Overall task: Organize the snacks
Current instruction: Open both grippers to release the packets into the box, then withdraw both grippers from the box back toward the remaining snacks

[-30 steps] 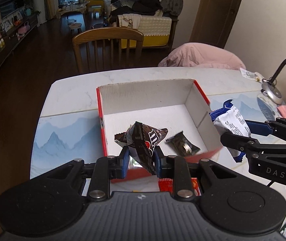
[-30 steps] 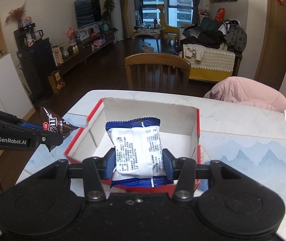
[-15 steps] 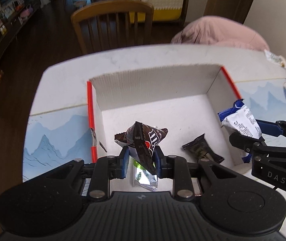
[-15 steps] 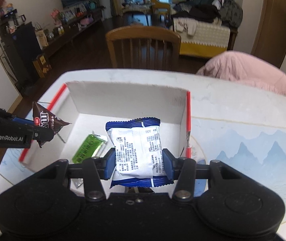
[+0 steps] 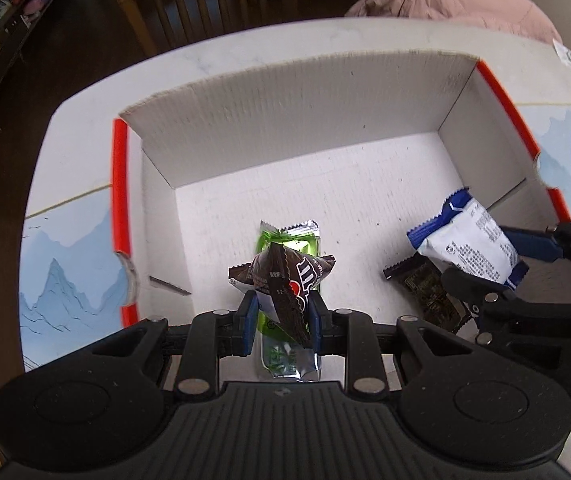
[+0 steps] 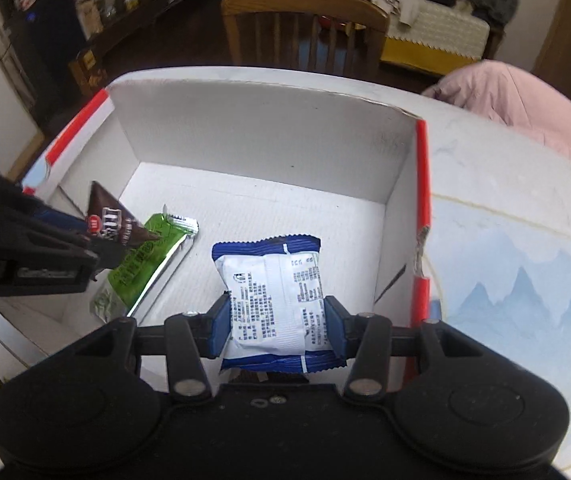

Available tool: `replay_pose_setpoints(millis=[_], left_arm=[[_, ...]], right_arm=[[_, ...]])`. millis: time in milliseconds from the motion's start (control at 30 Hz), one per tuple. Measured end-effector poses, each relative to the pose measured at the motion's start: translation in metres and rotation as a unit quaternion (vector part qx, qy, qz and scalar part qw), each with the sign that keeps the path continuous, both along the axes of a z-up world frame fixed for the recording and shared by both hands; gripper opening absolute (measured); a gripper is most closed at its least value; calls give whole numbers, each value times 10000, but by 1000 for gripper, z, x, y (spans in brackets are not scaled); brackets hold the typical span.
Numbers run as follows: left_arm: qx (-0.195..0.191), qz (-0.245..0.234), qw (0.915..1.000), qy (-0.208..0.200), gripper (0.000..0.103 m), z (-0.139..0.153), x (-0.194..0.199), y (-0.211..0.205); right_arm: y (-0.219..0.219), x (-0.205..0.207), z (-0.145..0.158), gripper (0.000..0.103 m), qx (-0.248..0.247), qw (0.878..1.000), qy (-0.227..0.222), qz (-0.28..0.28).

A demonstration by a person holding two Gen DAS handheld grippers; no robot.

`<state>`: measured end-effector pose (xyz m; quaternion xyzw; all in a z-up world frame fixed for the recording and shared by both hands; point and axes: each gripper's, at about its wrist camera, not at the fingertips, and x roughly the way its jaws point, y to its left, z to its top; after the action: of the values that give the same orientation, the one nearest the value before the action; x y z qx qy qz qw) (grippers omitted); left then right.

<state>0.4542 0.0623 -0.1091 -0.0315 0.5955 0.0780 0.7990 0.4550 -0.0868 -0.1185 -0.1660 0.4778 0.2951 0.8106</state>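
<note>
Box (image 5: 305,92): white cardboard, red-edged, open-topped, on counter (image 5: 77,128).
Left gripper (image 5: 281,322): jaws clamped on brown candy packet (image 5: 285,280), over green wrapper (image 5: 289,242) inside box.
Right gripper (image 6: 277,330): jaws clamped on blue-and-white packet (image 6: 273,300), over box floor.

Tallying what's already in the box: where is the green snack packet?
The green snack packet lies on the cardboard box floor, left side, directly beneath the brown M&M's packet in the left gripper.

box (image 5: 297,104) rear floor clear, green packet (image 5: 289,240) near front
</note>
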Motion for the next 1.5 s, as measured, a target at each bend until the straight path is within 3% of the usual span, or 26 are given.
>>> replay_pose_setpoints(millis=[233, 733, 1000, 1167, 1233, 1500], left_arm=[[24, -23, 9997, 238, 25, -17, 3, 0], [39, -84, 9994, 333, 25, -28, 0, -1], [-22, -62, 9998, 160, 26, -15, -10, 1], [-89, -33, 9999, -35, 39, -3, -21, 0], [-121, -34, 9998, -154, 43, 3, -27, 0], [-164, -78, 9985, -510, 44, 29, -54, -3]], right_arm=[[11, -6, -5, 48, -128, 9995, 100, 274], [10, 2, -15, 48, -222, 9993, 245, 196], [6, -3, -2, 52, -79, 9997, 174, 139], [-1, -10, 11, 56, 41, 9999, 100, 41], [-4, -15, 16, 62, 91, 10000, 32, 25], [-14, -38, 41, 68, 310, 9993, -190, 4]])
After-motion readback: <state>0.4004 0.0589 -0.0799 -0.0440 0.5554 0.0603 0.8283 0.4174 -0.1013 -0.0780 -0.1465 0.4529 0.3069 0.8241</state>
